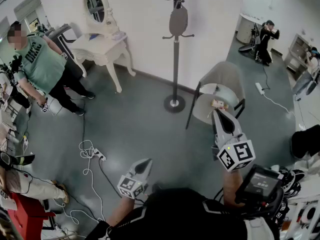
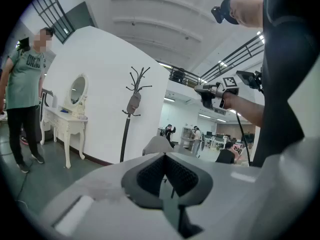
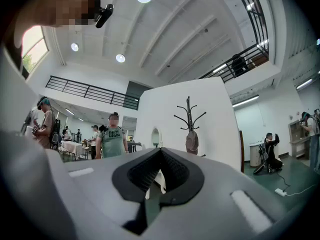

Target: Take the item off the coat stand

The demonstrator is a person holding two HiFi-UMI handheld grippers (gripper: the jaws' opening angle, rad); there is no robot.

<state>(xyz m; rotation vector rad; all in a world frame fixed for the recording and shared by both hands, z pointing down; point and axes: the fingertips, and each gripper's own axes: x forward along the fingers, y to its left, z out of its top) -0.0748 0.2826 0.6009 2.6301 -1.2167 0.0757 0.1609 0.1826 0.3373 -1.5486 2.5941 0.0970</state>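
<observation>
At the top centre of the head view, the coat stand (image 1: 175,59) rises from a round base on the grey floor (image 1: 145,124), close to the white wall (image 1: 215,29). The item (image 1: 178,20), a grey oval thing, hangs against the pole below the upper hooks, its long axis upright. Open floor lies in front of the base. A chair (image 1: 222,76) stands to its lower right, a white dressing table (image 1: 102,46) to its left, and cables (image 1: 89,156) trail at lower left. A person (image 1: 42,66) stands at the left edge. The left gripper (image 1: 148,161) and right gripper (image 1: 215,112) are well apart from the stand, each with its fingers clenched on nothing.
</observation>
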